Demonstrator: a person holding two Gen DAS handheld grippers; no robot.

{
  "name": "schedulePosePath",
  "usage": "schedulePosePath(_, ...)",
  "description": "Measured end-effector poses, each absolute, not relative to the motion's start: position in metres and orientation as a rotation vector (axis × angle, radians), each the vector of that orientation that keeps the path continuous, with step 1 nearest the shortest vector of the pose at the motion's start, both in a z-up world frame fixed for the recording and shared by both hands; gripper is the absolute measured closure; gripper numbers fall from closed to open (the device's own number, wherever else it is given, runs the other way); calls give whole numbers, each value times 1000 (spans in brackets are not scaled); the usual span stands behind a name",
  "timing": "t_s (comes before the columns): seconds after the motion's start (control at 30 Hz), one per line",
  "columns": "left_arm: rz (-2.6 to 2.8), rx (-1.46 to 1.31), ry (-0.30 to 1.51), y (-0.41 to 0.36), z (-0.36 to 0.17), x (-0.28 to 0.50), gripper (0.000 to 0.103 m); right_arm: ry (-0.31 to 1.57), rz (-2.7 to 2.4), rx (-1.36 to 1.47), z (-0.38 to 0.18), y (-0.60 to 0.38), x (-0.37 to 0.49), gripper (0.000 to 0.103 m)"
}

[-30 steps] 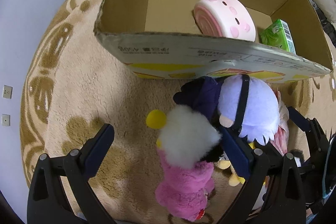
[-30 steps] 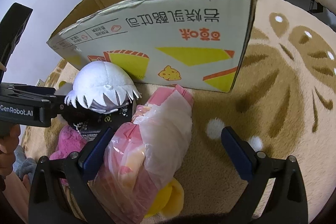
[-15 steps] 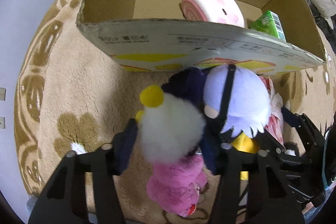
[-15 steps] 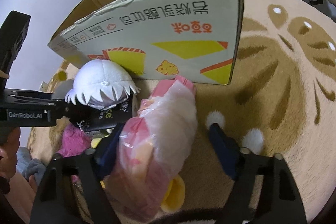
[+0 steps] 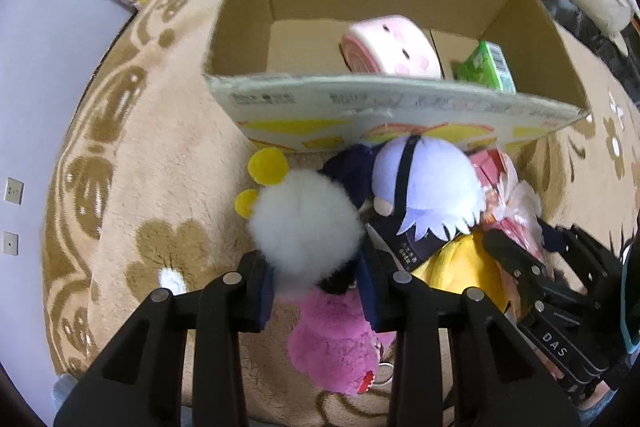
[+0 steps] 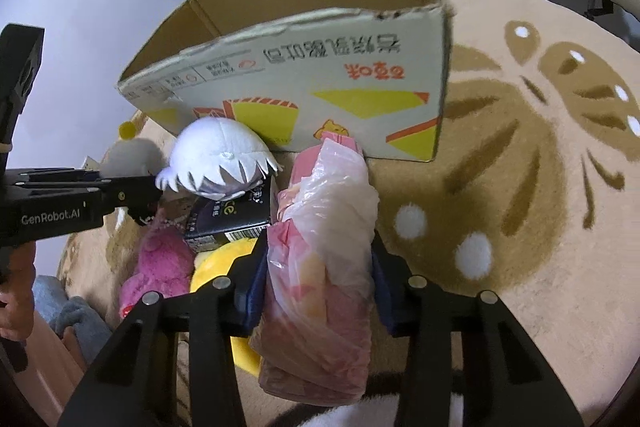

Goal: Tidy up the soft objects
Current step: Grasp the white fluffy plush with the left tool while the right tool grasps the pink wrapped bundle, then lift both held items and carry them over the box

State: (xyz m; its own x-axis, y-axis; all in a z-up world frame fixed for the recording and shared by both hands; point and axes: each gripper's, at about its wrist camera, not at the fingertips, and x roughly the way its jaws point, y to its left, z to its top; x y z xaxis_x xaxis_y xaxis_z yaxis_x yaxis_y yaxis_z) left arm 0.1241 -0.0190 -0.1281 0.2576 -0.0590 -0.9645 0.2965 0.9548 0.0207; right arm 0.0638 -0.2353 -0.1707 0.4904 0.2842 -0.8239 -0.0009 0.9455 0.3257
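Observation:
A pile of soft toys lies on the rug in front of an open cardboard box. My left gripper is shut on a fluffy white plush with yellow pompoms. My right gripper is shut on a pink item in a plastic bag. A white-haired doll lies between them, also in the left wrist view. A pink plush and a yellow plush lie beneath. Inside the box sit a pink roll plush and a green pack.
The beige patterned rug spreads to the right of the box. Furniture and bedding stand behind the box. The left gripper body shows at the left of the right wrist view. A purple wall is at the left.
Both grippers have closed: the left one onto the white plush, the right one onto the bagged pink item. Both moved in closer to the pile.

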Motion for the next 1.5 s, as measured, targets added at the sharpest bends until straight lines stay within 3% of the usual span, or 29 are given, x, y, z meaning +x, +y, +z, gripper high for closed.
schedulePosePath(0.77,-160,76,967,-3,-42,88,70,865,161,353,-112,-254,20,56)
schedulePosePath(1.5,-144,71,759,4,-6,76,70,630,98,294,-54,-267,7,56)
